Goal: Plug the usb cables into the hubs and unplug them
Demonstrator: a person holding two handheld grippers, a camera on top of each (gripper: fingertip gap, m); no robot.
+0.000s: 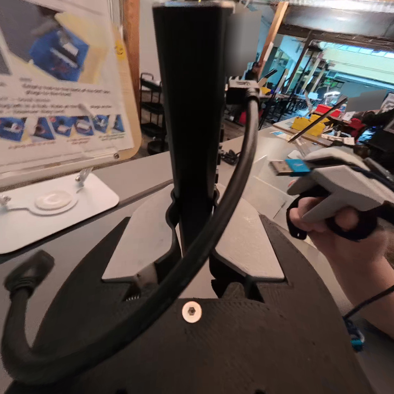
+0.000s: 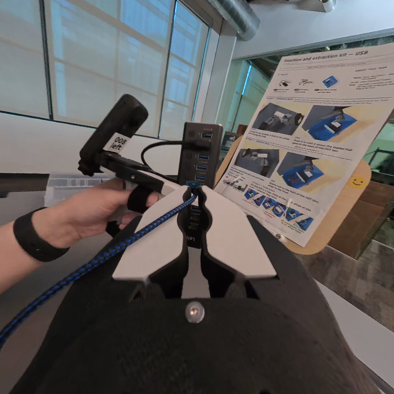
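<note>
Left wrist view, left to right: instruction sheet (image 1: 57, 85) on a wooden stand at the surface's left edge, white metal base plate (image 1: 53, 204) under it. Centre: left hand-held gripper (image 1: 193, 204) clamped on the black USB hub (image 1: 189, 102), hub upright and gripped near its lower end. Black cable (image 1: 241, 177) plugged into the hub's right side up high, arcing down across the gripper body and round to a loose black plug (image 1: 29, 270) at lower left. Right side: right hand-held gripper (image 1: 307, 168) held in a hand (image 1: 332, 232), pinched on a blue USB-A plug (image 1: 287, 167), metal tip pointing left toward the hub, well short of it, not inserted.

Right wrist view, left to right: hand (image 2: 89, 213) with black wristband (image 2: 34, 236) holding the left hand-held gripper (image 2: 170, 187), its camera (image 2: 115, 132) with a white label on top. Centre: hub (image 2: 202, 155) standing upright, column of blue ports facing the camera, black cable (image 2: 162, 145) seated in an upper port. Right hand-held gripper (image 2: 193, 189) closed on the blue plug (image 2: 193, 183), plug level with the lower ports; cannot tell gap to the hub from here. Blue-black braided cable (image 2: 106, 251) trailing from the plug back to lower left. Right: instruction sheet (image 2: 298, 149) on its stand at the surface's right edge.
</note>
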